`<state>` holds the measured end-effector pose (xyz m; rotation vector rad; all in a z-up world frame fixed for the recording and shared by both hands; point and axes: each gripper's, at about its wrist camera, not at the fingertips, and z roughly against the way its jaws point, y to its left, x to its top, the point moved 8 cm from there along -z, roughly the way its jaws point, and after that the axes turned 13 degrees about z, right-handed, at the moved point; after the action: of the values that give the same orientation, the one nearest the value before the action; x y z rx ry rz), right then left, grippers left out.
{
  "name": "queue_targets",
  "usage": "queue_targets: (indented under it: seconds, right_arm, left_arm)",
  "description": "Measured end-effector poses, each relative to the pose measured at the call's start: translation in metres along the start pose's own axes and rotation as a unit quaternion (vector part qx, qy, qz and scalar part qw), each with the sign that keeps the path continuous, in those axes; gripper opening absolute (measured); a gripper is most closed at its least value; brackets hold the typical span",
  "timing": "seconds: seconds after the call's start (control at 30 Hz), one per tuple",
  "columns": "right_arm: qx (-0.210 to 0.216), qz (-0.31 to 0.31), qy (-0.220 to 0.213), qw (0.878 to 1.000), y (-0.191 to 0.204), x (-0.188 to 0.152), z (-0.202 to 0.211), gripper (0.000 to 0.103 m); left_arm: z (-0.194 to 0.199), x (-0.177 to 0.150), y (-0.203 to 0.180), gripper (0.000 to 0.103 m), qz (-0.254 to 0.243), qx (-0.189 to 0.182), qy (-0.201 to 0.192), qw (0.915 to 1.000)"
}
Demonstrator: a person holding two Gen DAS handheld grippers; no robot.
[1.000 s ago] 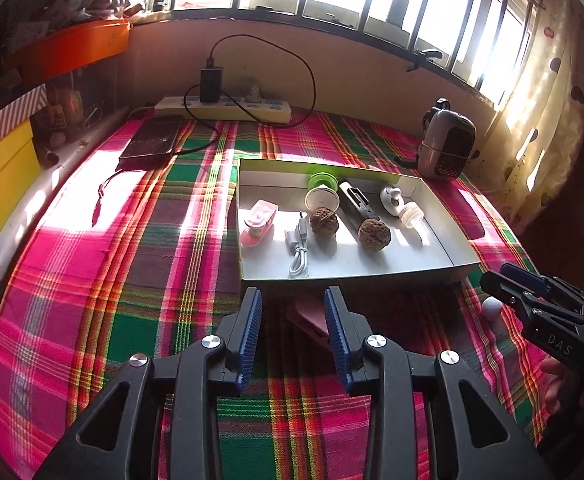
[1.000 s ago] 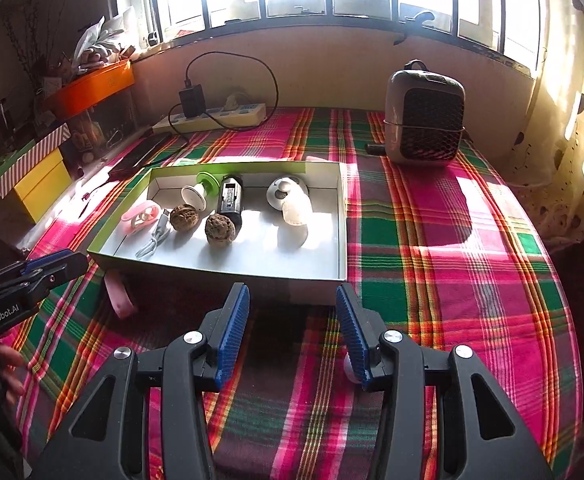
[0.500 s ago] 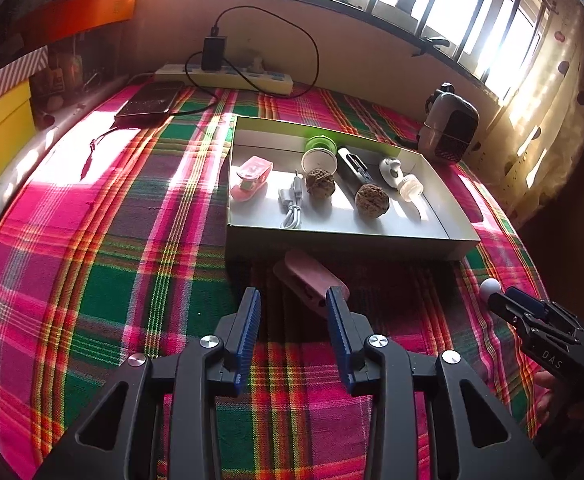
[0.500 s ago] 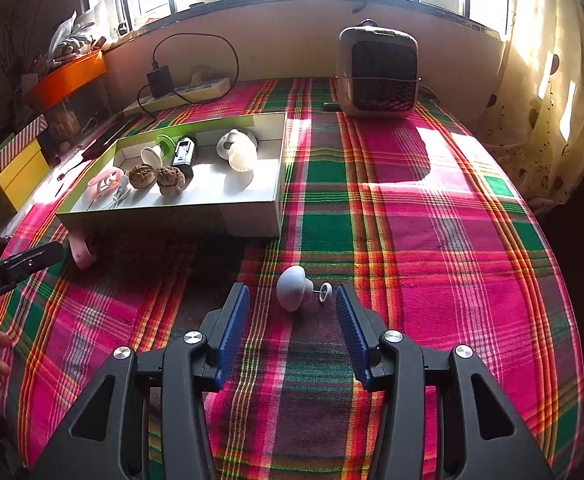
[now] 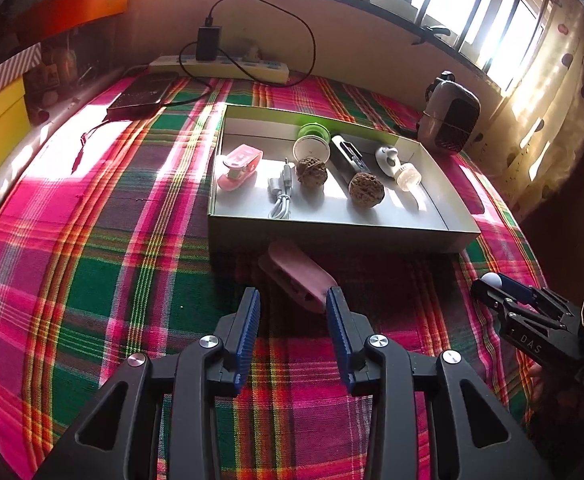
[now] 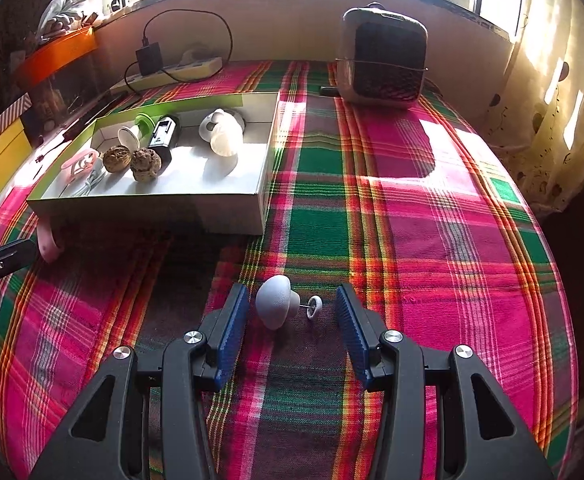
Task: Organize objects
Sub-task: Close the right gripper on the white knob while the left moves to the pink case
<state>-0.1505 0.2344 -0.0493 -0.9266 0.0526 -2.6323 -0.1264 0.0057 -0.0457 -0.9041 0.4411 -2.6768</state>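
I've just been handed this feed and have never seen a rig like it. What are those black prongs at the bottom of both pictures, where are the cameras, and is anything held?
Those prongs are handheld two-finger grippers, one in each of a person's hands, each carrying a forward-looking camera. The left gripper stands open around the near end of a pink clip lying before the shallow box. The right gripper stands open around a white mushroom-shaped knob. Nothing is gripped yet. The box already holds walnuts, a cable and other small items, on a plaid cloth.
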Motion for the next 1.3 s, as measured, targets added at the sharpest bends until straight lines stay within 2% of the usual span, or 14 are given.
queue_targets:
  seconds: [0.4,0.57,0.87,1.3]
  right_arm:
    - [0.001,0.002,-0.001,1.0,-0.001,0.001,-0.002,0.047]
    - [0.003,0.002,-0.002,1.0,0.0,0.001,-0.002,0.047]
    - [0.003,0.002,-0.002,1.0,0.0,0.001,-0.002,0.047]
    - [0.003,0.002,-0.002,1.0,0.0,0.0,-0.002,0.047]
  left_arm:
    - [-0.012,0.004,-0.005,0.035,0.025,0.019,0.011,0.9994]
    - [-0.014,0.006,-0.007,0.035,0.04,0.023,0.003,0.9989]
    - [-0.017,0.003,-0.006,0.035,0.027,0.04,0.007,0.9988]
    - [-0.002,-0.002,0.026,0.035,0.018,0.077,-0.001,0.9969]
